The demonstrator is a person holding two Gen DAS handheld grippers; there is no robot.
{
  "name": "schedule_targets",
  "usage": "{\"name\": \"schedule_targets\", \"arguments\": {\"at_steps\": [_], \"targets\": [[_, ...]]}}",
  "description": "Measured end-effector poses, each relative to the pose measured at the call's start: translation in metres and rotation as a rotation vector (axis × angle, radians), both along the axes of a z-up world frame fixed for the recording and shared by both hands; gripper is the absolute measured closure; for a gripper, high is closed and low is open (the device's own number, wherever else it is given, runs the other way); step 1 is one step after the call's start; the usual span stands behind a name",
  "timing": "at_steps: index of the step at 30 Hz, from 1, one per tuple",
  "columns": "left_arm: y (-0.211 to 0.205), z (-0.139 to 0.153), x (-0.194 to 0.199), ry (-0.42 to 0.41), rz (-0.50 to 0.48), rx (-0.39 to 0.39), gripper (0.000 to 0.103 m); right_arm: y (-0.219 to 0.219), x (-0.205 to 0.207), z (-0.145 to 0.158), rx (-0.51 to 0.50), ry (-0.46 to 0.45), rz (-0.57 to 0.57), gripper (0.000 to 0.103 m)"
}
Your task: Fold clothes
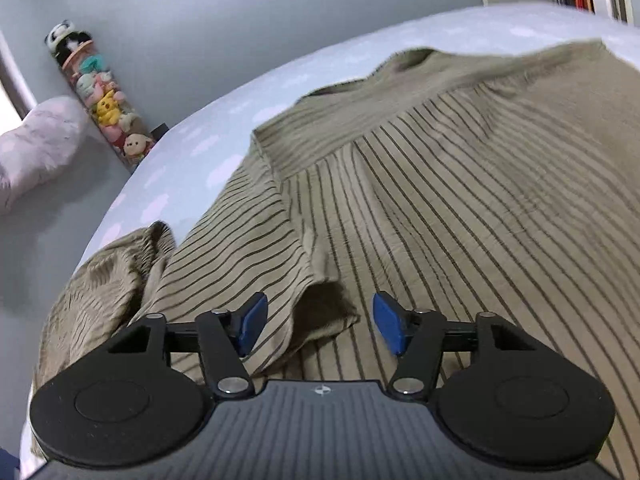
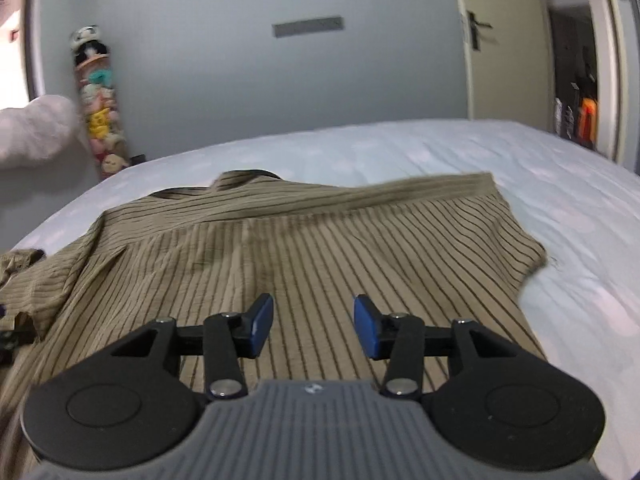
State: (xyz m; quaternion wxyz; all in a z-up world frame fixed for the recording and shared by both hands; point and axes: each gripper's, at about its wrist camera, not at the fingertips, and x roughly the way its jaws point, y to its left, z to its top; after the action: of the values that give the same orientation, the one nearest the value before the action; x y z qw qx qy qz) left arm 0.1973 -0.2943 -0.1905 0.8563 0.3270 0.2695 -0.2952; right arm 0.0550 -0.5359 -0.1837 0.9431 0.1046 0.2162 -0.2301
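Note:
An olive shirt with thin dark stripes (image 1: 440, 200) lies spread on the bed, collar end away from me. In the left wrist view one sleeve (image 1: 240, 248) is folded over the shirt's body, and its cuff edge rises in a fold between the blue pads. My left gripper (image 1: 320, 322) hovers open over that cuff edge, pads apart from the cloth. In the right wrist view the same shirt (image 2: 320, 240) fills the middle. My right gripper (image 2: 314, 326) stands open above its striped back, with nothing between the pads.
The bed's pale blue sheet with faint cloud shapes (image 2: 560, 220) lies bare to the right and beyond the shirt. A clear tube of plush toys (image 2: 100, 108) stands by the grey wall at left, beside a pale pink bundle (image 1: 36, 148). A door (image 2: 504, 40) is at back right.

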Motion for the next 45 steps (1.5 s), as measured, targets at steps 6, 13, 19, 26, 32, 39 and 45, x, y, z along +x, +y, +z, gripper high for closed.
{"name": "schedule_targets", "arguments": {"at_steps": [6, 13, 19, 26, 32, 39, 45], "targets": [[-0.015, 0.001, 0.011, 0.025, -0.009, -0.032, 0.097, -0.009, 0.005, -0.013, 0.009, 0.024, -0.002, 0.055], [0.005, 0.073, 0.056, 0.034, 0.045, -0.167, 0.101, -0.011, 0.007, -0.013, 0.002, 0.025, 0.006, 0.055], [0.037, 0.140, 0.131, 0.003, 0.165, -0.224, 0.101, -0.012, 0.011, -0.017, 0.008, 0.047, -0.001, 0.055], [0.066, 0.156, 0.234, 0.013, 0.354, -0.205, 0.102, -0.014, 0.015, -0.020, 0.003, 0.056, 0.020, 0.055], [0.070, 0.122, 0.298, 0.004, 0.456, -0.090, 0.102, -0.019, 0.020, -0.027, 0.045, 0.073, 0.016, 0.055], [0.057, 0.068, 0.336, -0.004, 0.484, 0.016, 0.102, -0.025, 0.025, -0.039, 0.066, 0.112, 0.018, 0.055], [0.055, 0.048, 0.339, 0.023, 0.494, 0.044, 0.097, -0.027, 0.026, -0.042, 0.054, 0.121, 0.024, 0.053]]}}
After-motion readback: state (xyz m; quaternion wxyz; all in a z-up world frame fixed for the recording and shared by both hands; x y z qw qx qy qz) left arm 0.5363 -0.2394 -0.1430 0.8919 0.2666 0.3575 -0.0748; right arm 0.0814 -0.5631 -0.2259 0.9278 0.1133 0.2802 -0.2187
